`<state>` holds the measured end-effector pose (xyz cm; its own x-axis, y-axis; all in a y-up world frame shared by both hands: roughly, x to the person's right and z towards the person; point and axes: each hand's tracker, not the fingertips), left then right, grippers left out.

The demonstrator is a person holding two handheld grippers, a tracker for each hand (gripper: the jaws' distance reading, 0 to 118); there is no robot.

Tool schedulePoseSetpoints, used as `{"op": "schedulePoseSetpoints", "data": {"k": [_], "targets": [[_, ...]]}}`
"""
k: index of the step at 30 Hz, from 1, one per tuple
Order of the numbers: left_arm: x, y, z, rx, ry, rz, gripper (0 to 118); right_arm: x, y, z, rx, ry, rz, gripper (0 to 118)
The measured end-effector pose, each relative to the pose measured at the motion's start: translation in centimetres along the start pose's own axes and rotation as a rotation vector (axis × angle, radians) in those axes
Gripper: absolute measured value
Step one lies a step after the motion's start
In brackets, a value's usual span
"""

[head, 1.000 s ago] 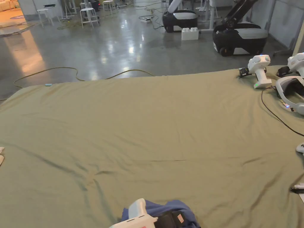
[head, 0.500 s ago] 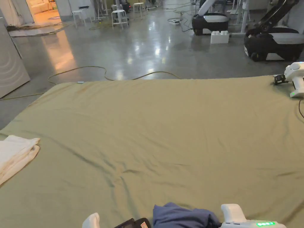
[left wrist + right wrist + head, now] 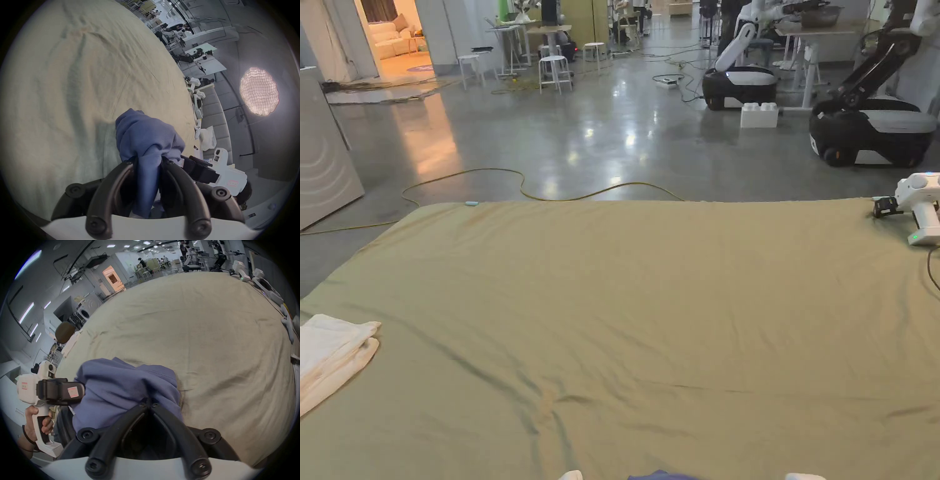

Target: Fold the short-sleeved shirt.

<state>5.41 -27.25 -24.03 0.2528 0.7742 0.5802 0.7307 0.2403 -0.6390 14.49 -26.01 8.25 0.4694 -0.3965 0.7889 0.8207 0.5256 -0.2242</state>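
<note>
Down at the near edge of the table [image 3: 650, 300], from the head view, I had only a sliver of the blue shirt [image 3: 662, 476] peeping over the bottom of the picture, with the olive cloth stretching away bare ahead of me and a folded white towel [image 3: 331, 356] lying well off at my left. No fold had been made, by my reckoning; the whole job lay ahead, starting with getting the shirt spread flat. Over in the left gripper view, my left gripper [image 3: 146, 160] was clamped on a thick twist of the blue fabric, both jaws pressing on it, and the shirt [image 3: 146, 138] bulged out beyond the tips in a rumpled lump over the cloth, the right gripper [image 3: 201, 168] just beside it. Then the right gripper view: my right gripper [image 3: 148, 402] had its tips drawn together on a pinch of the same shirt [image 3: 123, 386], the left gripper [image 3: 60, 391] nosing into the bundle from the side, my hand [image 3: 34, 423] on its grip. Soft, bunched and creased, the shirt showed no sleeve or collar I could pick out, so I judged it needed lifting and shaking open first.
</note>
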Motion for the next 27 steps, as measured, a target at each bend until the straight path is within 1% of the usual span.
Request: {"op": "schedulePoseSetpoints", "data": {"k": [2,4,5,6,9,11,12,13,15,16,17,18,19,20,21,23,24,25,27], "targets": [[-0.5,0.8,1.8,0.052,-0.039,0.044,25,-0.1,-0.6,2.0,0.059,0.034,-0.003,0],[-1.7,2.6,5.4,0.121,-0.130,0.111,24,-0.1,-1.2,4.5,0.092,0.089,-0.010,0],[-2.2,3.5,7.7,0.193,-0.141,0.110,24,0.1,-1.4,5.4,0.097,0.089,-0.012,0],[-3.1,4.9,10.3,0.218,-0.121,0.087,24,0.3,-1.7,6.2,0.097,0.086,-0.016,0],[-6.5,8.7,18.0,0.261,0.063,0.048,24,0.6,-2.4,7.9,0.103,0.088,-0.055,0],[-9.1,11.0,22.3,0.272,0.221,0.048,24,1.2,-2.9,8.1,0.091,0.092,-0.085,0],[-10.3,12.0,24.4,0.292,0.322,0.054,24,2.0,-3.0,7.9,0.078,0.101,-0.101,0],[-11.5,12.9,25.5,0.282,0.394,0.063,24,2.2,-3.0,7.7,0.054,0.114,-0.105,0],[-13.4,14.1,26.5,0.288,0.482,0.098,24,1.8,-3.1,7.4,0.055,0.111,-0.109,0],[-14.1,14.5,26.4,0.292,0.500,0.094,24,2.1,-3.0,7.1,0.055,0.109,-0.108,0],[-14.6,14.9,26.3,0.299,0.514,0.091,28,1.9,-2.8,6.9,0.053,0.112,-0.107,0],[-14.8,15.2,25.9,0.296,0.520,0.100,45,1.5,-2.6,7.0,0.053,0.120,-0.106,0],[-14.9,15.4,25.6,0.292,0.546,0.100,68,1.2,-2.4,7.2,0.057,0.129,-0.101,0],[-14.5,15.5,25.5,0.310,0.640,0.073,84,0.4,-2.0,7.5,0.062,0.134,-0.092,0],[-14.1,15.8,25.6,0.309,0.740,0.037,92,0.1,-1.8,8.0,0.071,0.134,-0.076,0],[-12.3,15.6,26.9,0.340,0.875,-0.060,92,-0.4,-1.5,9.0,0.105,0.112,-0.035,0],[-10.9,15.3,27.6,0.360,0.922,-0.119,92,-0.8,-1.5,9.8,0.121,0.105,-0.026,0],[-9.4,14.5,28.5,0.403,0.899,-0.186,92,-0.9,-1.5,10.3,0.137,0.103,-0.026,0],[-5.8,12.4,30.3,0.466,0.757,-0.313,92,-0.8,-1.5,11.3,0.187,0.108,-0.041,0]]}}
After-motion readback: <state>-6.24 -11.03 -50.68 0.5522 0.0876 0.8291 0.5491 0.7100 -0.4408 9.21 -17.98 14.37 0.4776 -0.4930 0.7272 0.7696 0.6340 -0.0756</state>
